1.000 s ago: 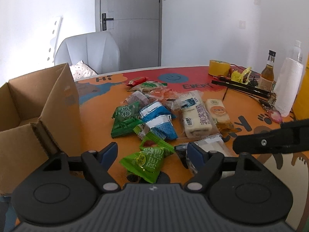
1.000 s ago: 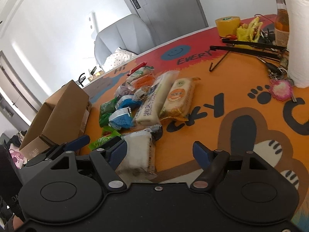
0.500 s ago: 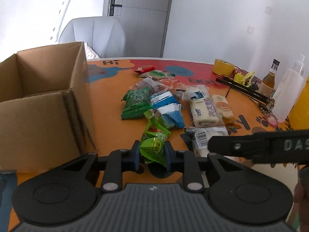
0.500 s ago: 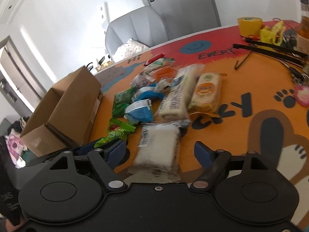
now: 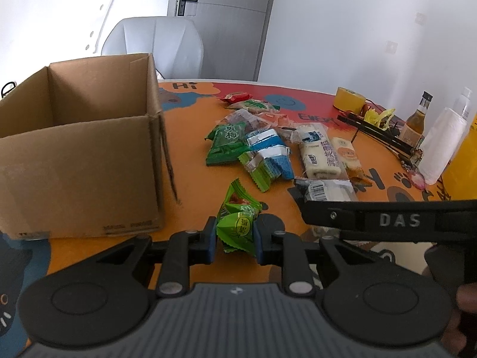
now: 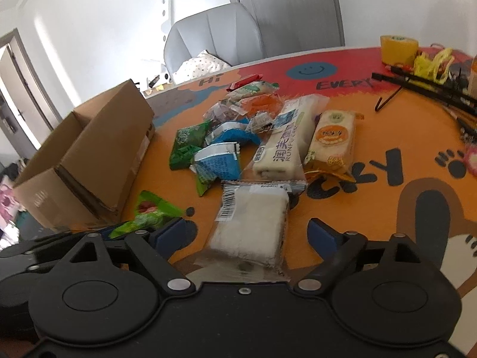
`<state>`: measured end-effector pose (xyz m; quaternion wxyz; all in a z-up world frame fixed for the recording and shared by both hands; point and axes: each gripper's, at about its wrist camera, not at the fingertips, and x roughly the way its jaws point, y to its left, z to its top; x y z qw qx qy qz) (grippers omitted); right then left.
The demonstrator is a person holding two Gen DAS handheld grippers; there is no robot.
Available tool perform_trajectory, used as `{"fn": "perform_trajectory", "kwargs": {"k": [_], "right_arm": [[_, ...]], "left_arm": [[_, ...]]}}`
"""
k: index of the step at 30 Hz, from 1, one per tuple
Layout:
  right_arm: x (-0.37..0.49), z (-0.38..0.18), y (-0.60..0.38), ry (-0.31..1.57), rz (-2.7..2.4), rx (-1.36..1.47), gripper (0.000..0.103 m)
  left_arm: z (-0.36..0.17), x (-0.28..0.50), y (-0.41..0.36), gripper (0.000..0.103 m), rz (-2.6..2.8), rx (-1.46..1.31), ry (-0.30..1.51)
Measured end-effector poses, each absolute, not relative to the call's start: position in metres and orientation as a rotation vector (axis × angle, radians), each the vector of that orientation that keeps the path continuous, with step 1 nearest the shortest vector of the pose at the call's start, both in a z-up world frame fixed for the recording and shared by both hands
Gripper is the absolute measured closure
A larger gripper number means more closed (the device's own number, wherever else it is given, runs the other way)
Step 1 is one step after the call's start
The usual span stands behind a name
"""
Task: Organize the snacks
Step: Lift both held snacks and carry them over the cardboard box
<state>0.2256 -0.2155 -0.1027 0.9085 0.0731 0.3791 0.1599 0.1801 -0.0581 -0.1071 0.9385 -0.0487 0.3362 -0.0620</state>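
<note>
The left gripper (image 5: pixel 234 240) is clamped on a light green snack packet (image 5: pixel 238 226) near the tabletop's (image 5: pixel 190 161) near edge, its blue pads pressing both sides of the wrapper. The packet's far end seems to trail on the orange surface. The open cardboard box (image 5: pixel 80 152) stands just beside it, toward the left edge.

The right gripper (image 6: pixel 247 234) has just been widening its jaws, and they straddle a white wrapped cake (image 6: pixel 250 223) without touching it. The remaining snacks lie heaped mid-table, beyond both tools.

The step in hand looks like the 1st pickup for boxing. Next, the left hand likely needs to lift the packet over the box rim and release it inside, while the right closes on the cake.
</note>
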Motion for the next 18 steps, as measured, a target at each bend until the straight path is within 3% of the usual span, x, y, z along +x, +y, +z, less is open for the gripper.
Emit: {"fn": "perform_trajectory", "kwargs": {"k": [4, 7, 10, 13, 18], "right_arm": [[0.223, -0.103, -0.212, 0.77, 0.286, 0.057, 0.034], [0.22, -0.101, -0.219, 0.779, 0.285, 0.064, 0.04], [0.219, -0.099, -0.225, 0.787, 0.267, 0.064, 0.041], [0.218, -0.1, -0.225, 0.784, 0.273, 0.065, 0.036], [0.221, -0.103, -0.217, 0.77, 0.283, 0.028, 0.034]], "left_arm": [[-0.108, 0.179, -0.059, 0.078, -0.122, -0.082, 0.683], [-0.109, 0.182, -0.062, 0.075, -0.109, -0.061, 0.683], [-0.11, 0.186, -0.066, 0.069, -0.106, -0.038, 0.69], [-0.112, 0.189, -0.069, 0.064, -0.104, -0.026, 0.689], [-0.114, 0.189, -0.072, 0.065, -0.101, 0.006, 0.682]]}}
